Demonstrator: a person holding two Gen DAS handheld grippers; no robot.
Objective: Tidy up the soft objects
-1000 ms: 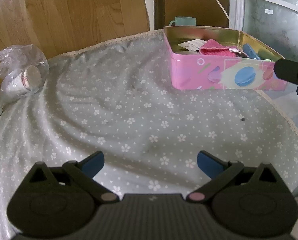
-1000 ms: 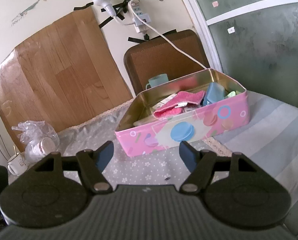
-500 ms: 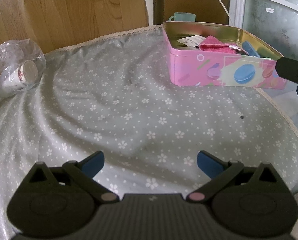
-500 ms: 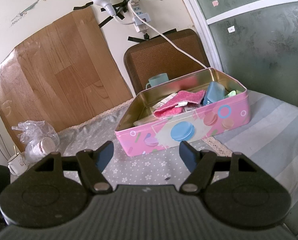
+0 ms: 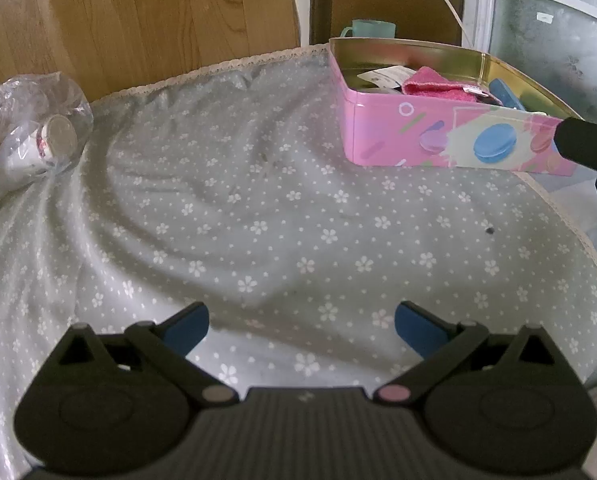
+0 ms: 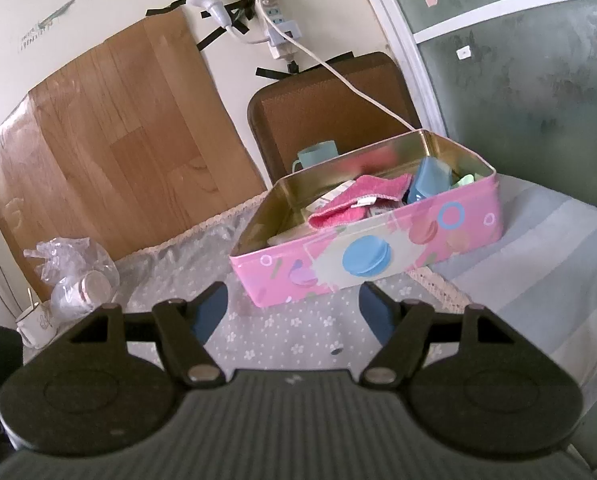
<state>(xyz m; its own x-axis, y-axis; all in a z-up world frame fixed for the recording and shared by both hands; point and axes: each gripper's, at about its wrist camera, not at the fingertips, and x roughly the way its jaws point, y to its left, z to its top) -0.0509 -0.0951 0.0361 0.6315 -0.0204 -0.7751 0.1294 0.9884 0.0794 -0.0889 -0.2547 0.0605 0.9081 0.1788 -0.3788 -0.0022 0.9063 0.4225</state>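
Over the floral-cloth counter (image 5: 258,216), L gripper (image 5: 301,324) and R gripper (image 6: 292,306) hung w/ jaws spread, empty; little had shifted in 1 s. Pink towel (image 6: 358,196) lay inside macaron tin (image 6: 378,256); organizing looked near done.

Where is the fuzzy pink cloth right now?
The pink cloth lies inside the open pink tin, in the middle, left of a blue thing. In the left wrist view it shows at upper right.
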